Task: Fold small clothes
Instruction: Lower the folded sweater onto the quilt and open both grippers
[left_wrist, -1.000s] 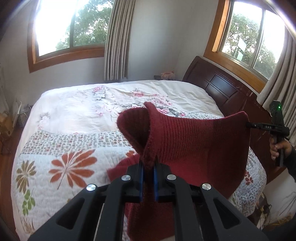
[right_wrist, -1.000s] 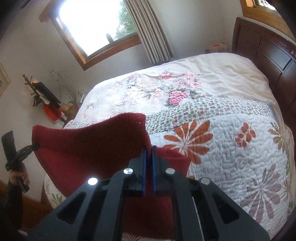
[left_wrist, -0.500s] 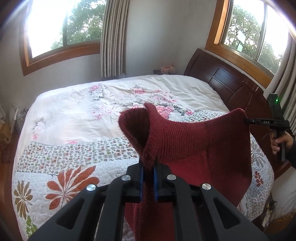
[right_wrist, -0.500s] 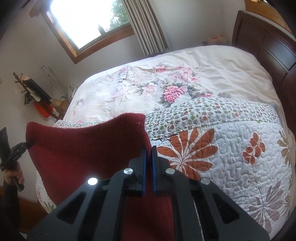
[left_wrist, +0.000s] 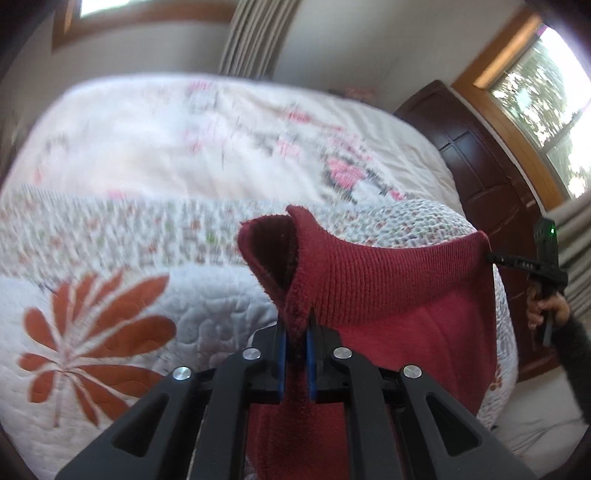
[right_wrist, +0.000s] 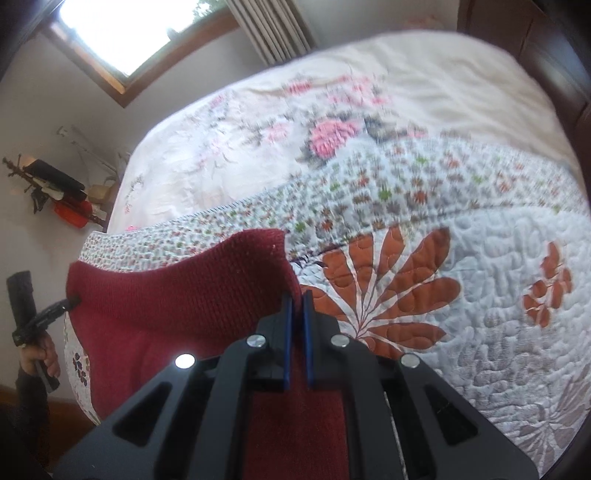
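While both views had tipped down toward the quilted bed (left_wrist: 110, 288), the red knit garment (left_wrist: 388, 280) was held taut above it — left tongs (left_wrist: 295, 332) and right tongs (right_wrist: 297, 310) each clamped on a top corner; lowering for folding was judged begun.

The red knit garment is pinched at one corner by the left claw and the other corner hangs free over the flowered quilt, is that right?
Not quite. The red knit garment is pinched by the left claw, but the other corner isn't free: the right claw is shut on it too. Each wrist view shows it stretched between the two above the flowered quilt.
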